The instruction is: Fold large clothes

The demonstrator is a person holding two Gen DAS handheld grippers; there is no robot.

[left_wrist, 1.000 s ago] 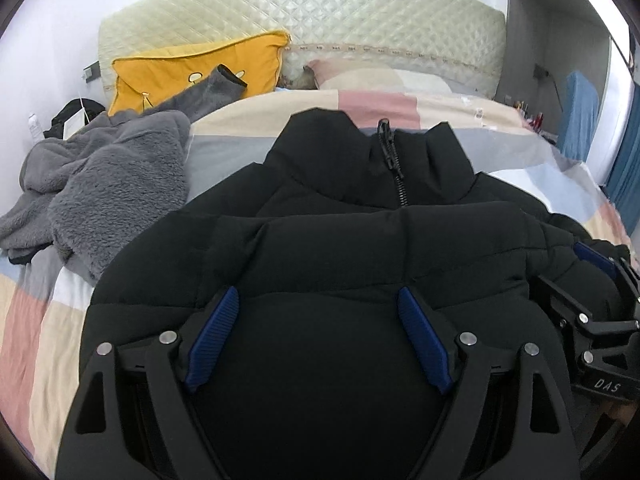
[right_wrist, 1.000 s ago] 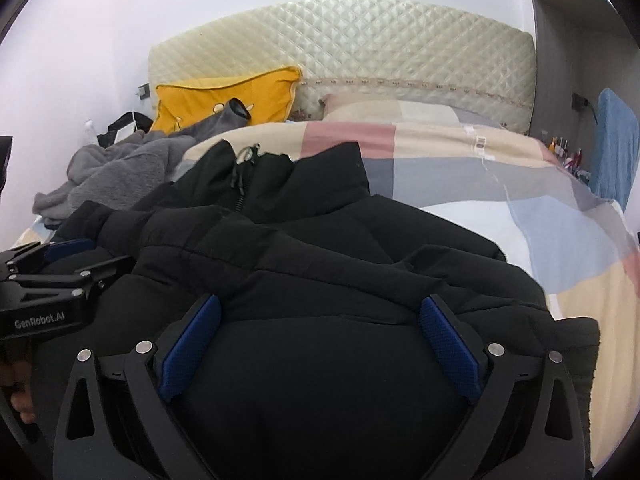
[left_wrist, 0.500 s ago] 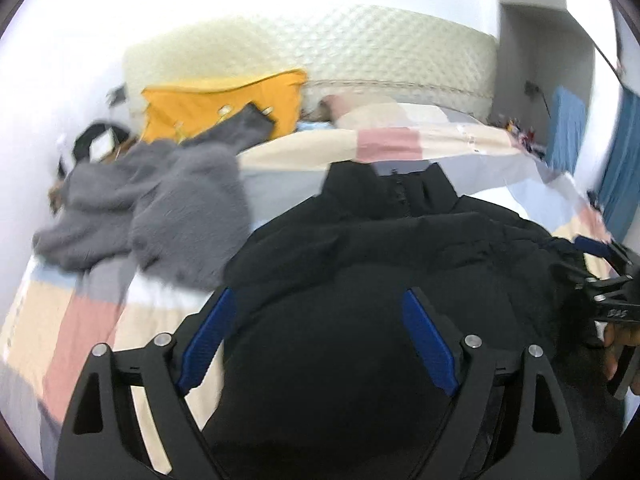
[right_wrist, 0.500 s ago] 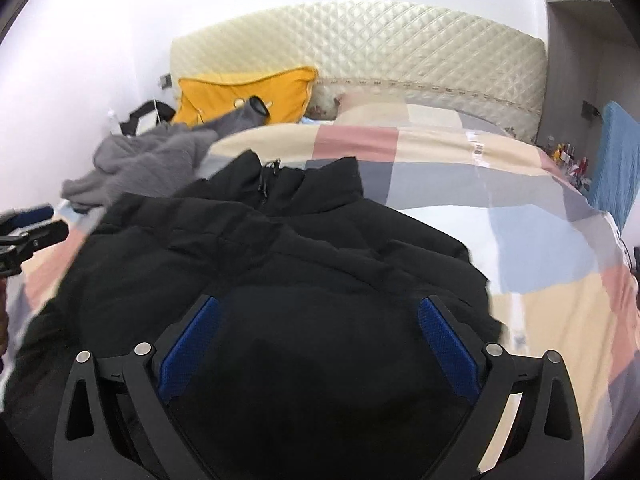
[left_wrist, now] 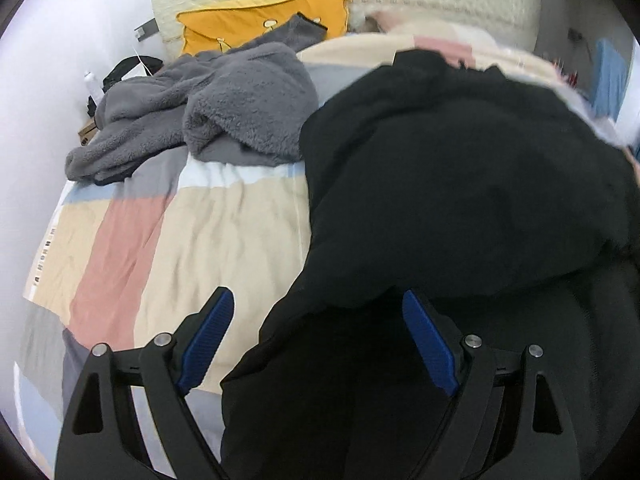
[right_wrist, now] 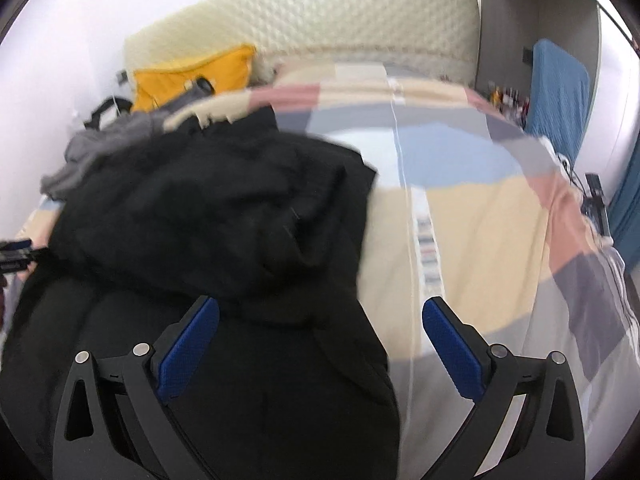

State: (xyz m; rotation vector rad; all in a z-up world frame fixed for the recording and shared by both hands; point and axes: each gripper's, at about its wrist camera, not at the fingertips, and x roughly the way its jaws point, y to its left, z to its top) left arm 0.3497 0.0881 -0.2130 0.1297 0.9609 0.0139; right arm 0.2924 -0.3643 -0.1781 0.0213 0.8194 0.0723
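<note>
Leftmost, a grey fleece garment (left_wrist: 208, 108) lay heaped near the yellow pillow (left_wrist: 260, 12), well clear of the work, probably set aside as a separate item. Beside it, the black puffer jacket (left_wrist: 460, 184) lay on the patchwork bed (left_wrist: 168, 232), its bulk gathered in the middle of the cover, where there was bare room on both sides for folding. The left tongs (left_wrist: 320, 336) hung wide open over the jacket's left edge, gripping nothing; one pad (left_wrist: 208, 332) sat above bare bedcover and the other above black fabric, a stance that looked suited to straddling that edge. Further right, the right tongs (right_wrist: 320, 344) were likewise spread and empty over the jacket's right edge (right_wrist: 360, 280), with open bedcover (right_wrist: 480, 240) beyond. Blur hid finer creases, so the fold's stage could not be told.
</note>
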